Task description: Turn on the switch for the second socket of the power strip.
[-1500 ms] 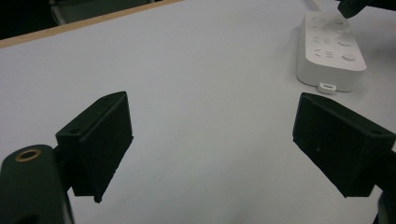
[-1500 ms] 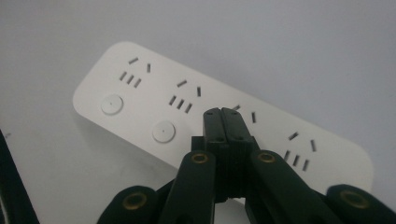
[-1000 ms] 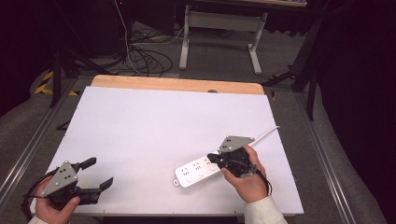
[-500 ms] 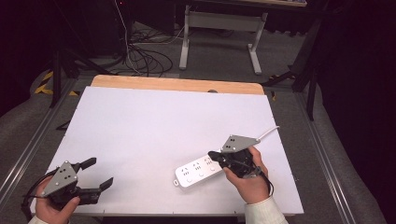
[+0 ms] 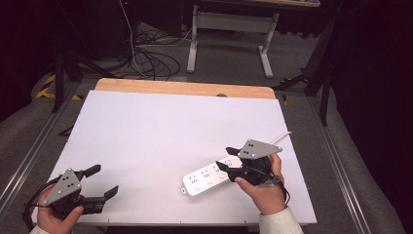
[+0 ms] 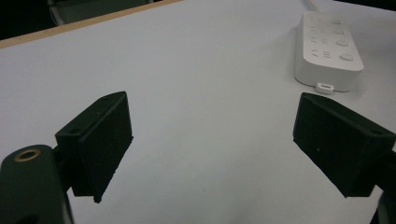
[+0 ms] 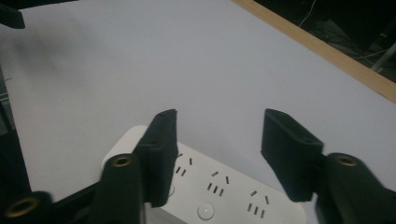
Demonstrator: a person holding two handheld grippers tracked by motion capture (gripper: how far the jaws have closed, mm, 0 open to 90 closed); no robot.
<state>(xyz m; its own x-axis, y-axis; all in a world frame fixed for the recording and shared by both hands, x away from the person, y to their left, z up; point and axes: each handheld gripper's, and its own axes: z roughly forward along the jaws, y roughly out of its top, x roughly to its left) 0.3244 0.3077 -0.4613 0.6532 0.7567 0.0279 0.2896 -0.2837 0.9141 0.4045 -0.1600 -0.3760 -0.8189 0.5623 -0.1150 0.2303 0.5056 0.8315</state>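
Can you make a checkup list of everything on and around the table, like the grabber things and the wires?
Surface: white table, wooden strip along its far edge.
Job's things: white power strip lying flat, near right.
Clutter: nothing seen.
Grippers: left gripper open, over the near left corner; right gripper open, jaws above the power strip.
Cables: strip's white cord runs toward the right edge; black cables on the floor beyond.
Surroundings: grey floor, a white desk frame, dark backdrop.
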